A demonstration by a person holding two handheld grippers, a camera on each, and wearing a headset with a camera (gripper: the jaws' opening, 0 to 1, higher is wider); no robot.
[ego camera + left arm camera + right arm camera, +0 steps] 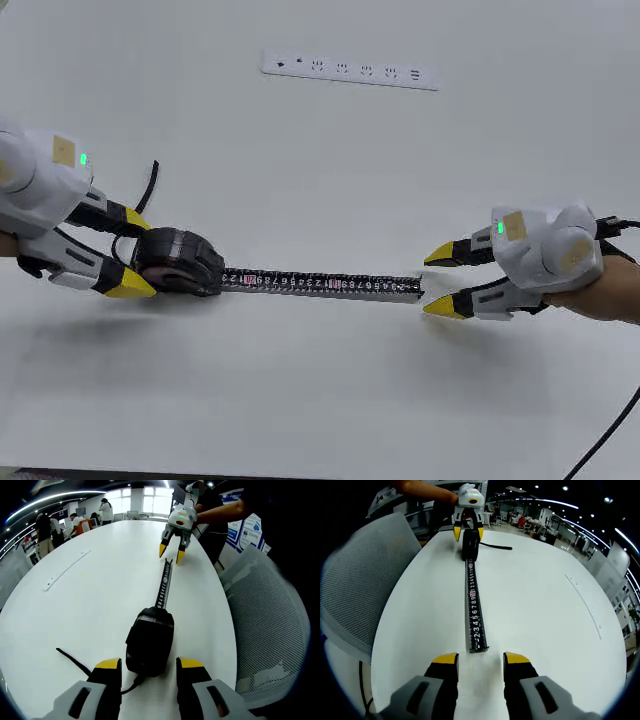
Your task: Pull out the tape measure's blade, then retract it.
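Tape point(180, 262) is gripped on the tabletop point(320, 400) by the left gripper point(136, 253), its fingers point(128, 285) closed against the case. Blade point(320, 284) is laid out flat toward the right gripper point(441, 280), fingers parted and empty, tip just ahead. Mesh chair point(365, 590) is shown in the gripper views. Power strip point(350, 70) is placed farthest.

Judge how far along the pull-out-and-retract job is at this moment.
Done: the blade lies pulled out across the table from the case. In hand: the left gripper brackets the case, apparently gripping it; the right gripper is open, the blade's tip just ahead of its jaws, untouched. Left: retracting the blade into the case.
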